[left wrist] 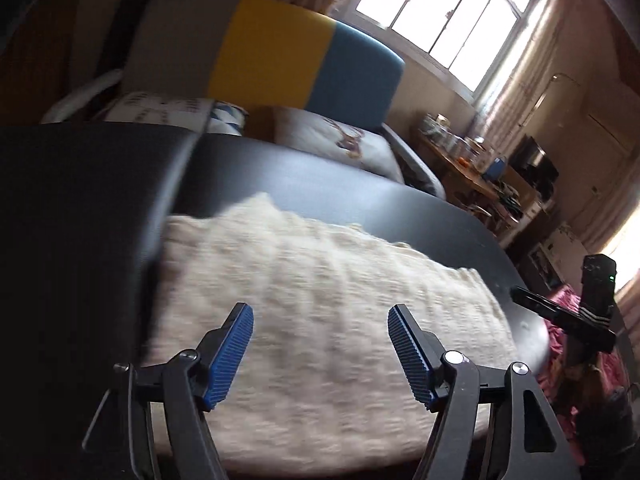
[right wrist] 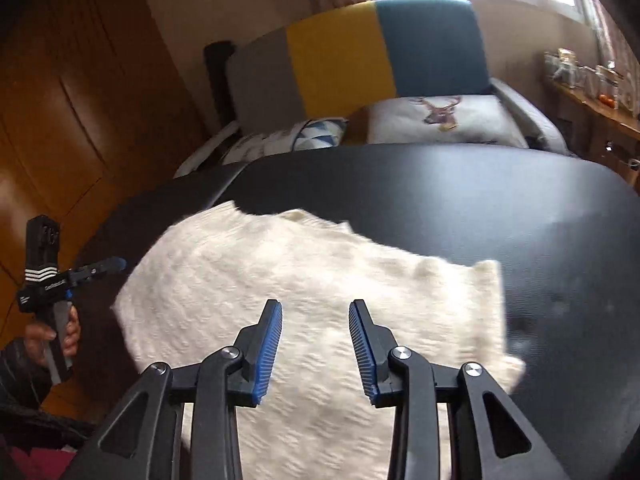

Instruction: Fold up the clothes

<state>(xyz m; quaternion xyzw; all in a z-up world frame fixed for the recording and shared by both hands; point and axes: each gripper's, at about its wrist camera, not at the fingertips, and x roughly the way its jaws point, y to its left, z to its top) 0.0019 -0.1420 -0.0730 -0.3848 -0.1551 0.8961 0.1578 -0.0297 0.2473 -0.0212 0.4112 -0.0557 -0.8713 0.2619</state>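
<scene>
Clothes here means one cream knitted garment (right wrist: 304, 320), lying flat on a black table (right wrist: 500, 216) with nothing else on the tabletop. In the right wrist view its far edge is ragged and runs slantwise across the table, its right edge is fairly straight and ends in a small corner near the table's near right side, and its left edge lies close to the table's left rim. Wide bare tabletop stays open beyond the far edge and to the right of the garment.

The right gripper (right wrist: 316, 350) hangs above the near middle of the garment, jaws parted with nothing between the blue pads; no cloth is pinched. The left gripper (left wrist: 320, 354) also stands released, jaws spread wide over the knit, pads clear of it. From the right wrist view the left gripper (right wrist: 105, 267) shows at the table's left rim, just beside the garment's left edge, held by a hand (right wrist: 60, 334).

Behind the table stands a sofa (right wrist: 360, 64) with grey, yellow and blue back panels and a deer-print cushion (right wrist: 440, 116). A cluttered wooden shelf (left wrist: 472, 168) runs along the right wall below the window (left wrist: 444, 12).
</scene>
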